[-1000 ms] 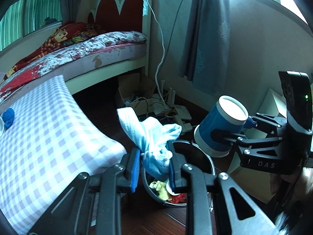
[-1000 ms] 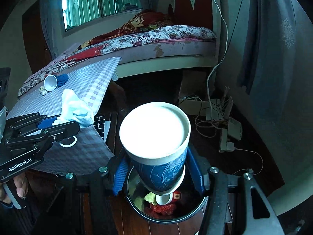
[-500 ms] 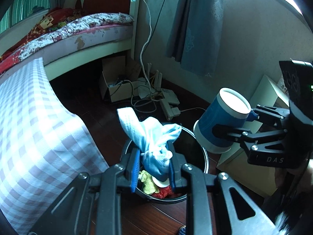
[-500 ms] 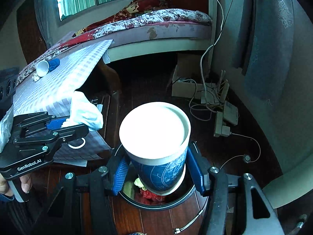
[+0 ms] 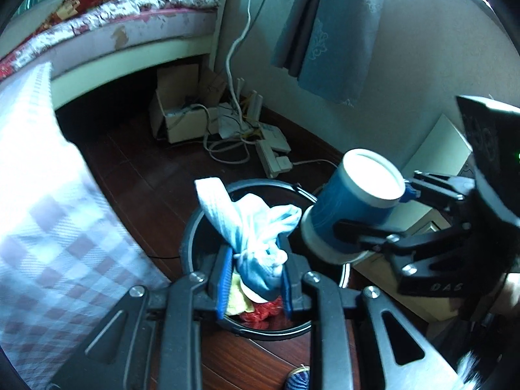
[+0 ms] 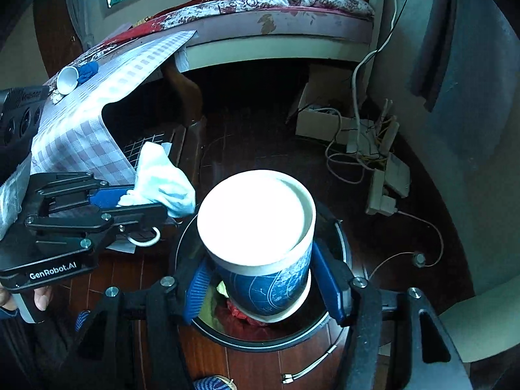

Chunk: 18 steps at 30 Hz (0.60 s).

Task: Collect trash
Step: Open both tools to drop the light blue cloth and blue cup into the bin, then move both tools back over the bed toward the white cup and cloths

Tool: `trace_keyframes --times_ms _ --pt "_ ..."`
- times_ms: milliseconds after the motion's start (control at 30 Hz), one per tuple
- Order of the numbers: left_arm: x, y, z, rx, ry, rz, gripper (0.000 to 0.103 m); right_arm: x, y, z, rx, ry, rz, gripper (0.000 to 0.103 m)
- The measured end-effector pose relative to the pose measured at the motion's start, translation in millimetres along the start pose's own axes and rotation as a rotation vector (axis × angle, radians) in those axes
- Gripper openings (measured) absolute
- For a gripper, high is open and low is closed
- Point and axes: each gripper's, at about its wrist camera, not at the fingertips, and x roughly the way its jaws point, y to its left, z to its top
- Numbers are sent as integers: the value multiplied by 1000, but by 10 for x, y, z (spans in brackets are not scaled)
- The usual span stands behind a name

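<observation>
both jaws just widening over bin [image 5: 195,227] | left gripper [image 5: 255,281]: tissue [image 5: 253,227] between | right gripper [image 6: 263,287]: gaps beside cup [image 6: 260,227]

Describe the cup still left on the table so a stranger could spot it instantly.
Start at the checked tablecloth beside the bed. Near its far end a small white paper cup lies on its side, mouth showing, with a blue scrap next to it; it is the only cup there.
</observation>
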Motion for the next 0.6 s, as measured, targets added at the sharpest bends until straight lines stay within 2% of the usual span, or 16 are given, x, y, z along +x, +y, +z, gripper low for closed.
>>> trace_keyframes --times_ms 33,67,100,200,267,400,600 --pt "45 22 0 -16 3 -25 51 93 -16 -4 -4 28 -46 74" --pt "94 47 -14 -32 12 -19 69 177 -47 -10 3 55 -97 93" --pt "150 63 -32 -46 24 11 95 266 -104 -28 26 86 -122 102" --pt "278 104 -100 -63 67 73 99 445 -301 -91 99 175 -169 102" --pt "324 125 -148 -65 77 130 99 478 -363 -107 109 203 -209 102" --pt "329 132 -204 -55 62 183 101 444 -331 -67 84 191 -233 102" --pt "251 205 -215 -73 49 204 102 408 -231 -42 35 178 -239 102"
